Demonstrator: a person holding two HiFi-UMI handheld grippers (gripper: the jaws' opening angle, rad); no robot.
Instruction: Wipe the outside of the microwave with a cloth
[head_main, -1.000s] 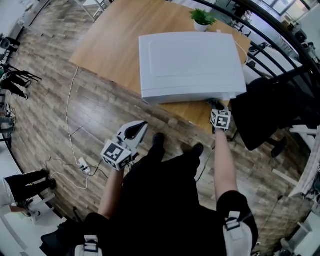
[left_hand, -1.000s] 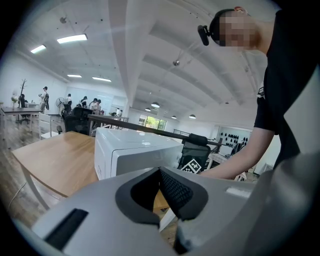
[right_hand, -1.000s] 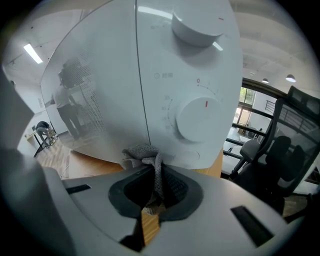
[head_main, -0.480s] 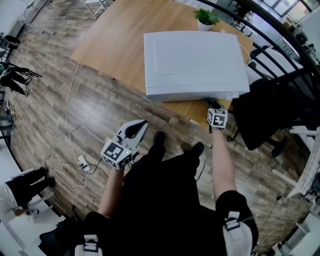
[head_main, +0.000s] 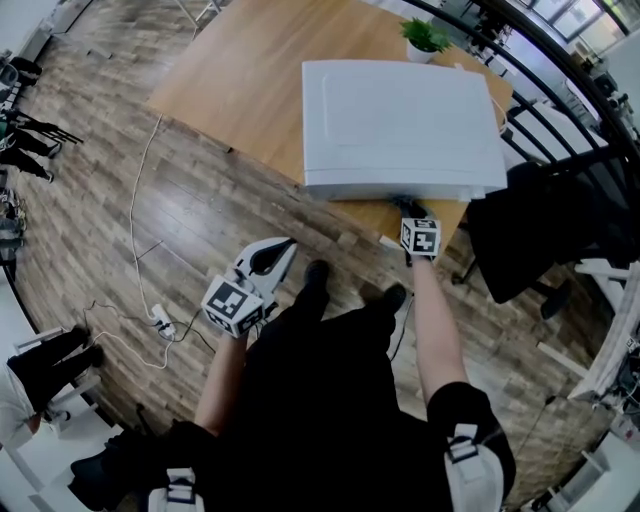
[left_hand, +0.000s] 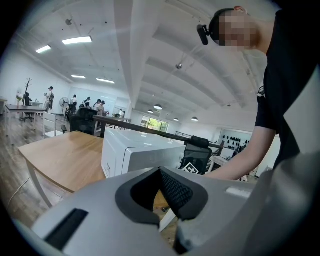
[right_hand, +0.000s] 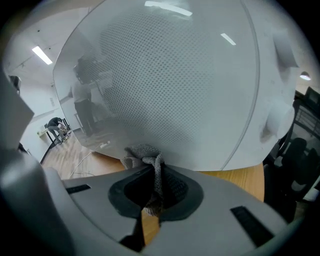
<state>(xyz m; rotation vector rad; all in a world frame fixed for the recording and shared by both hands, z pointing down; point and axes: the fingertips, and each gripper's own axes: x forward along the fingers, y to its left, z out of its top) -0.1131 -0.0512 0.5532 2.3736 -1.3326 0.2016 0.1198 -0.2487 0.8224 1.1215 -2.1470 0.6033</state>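
A white microwave (head_main: 400, 120) stands on the wooden table (head_main: 240, 80); its glass door (right_hand: 160, 85) fills the right gripper view. My right gripper (head_main: 412, 212) is shut on a grey cloth (right_hand: 145, 157), and the cloth presses against the lower edge of the door front. In the right gripper view the cloth bunches out between the two dark pads (right_hand: 172, 192). My left gripper (head_main: 277, 256) hangs low at my left side above the floor, away from the microwave (left_hand: 140, 152), jaws closed with nothing between them.
A small potted plant (head_main: 425, 38) stands at the table's far edge behind the microwave. A black office chair (head_main: 545, 220) is right of the table. Cables and a power strip (head_main: 160, 325) lie on the wood floor at the left. A black railing curves at the top right.
My right gripper with the cloth has slid left along the bottom of the microwave front. The head view has shifted, so the microwave sits further right. The left gripper has stayed put.
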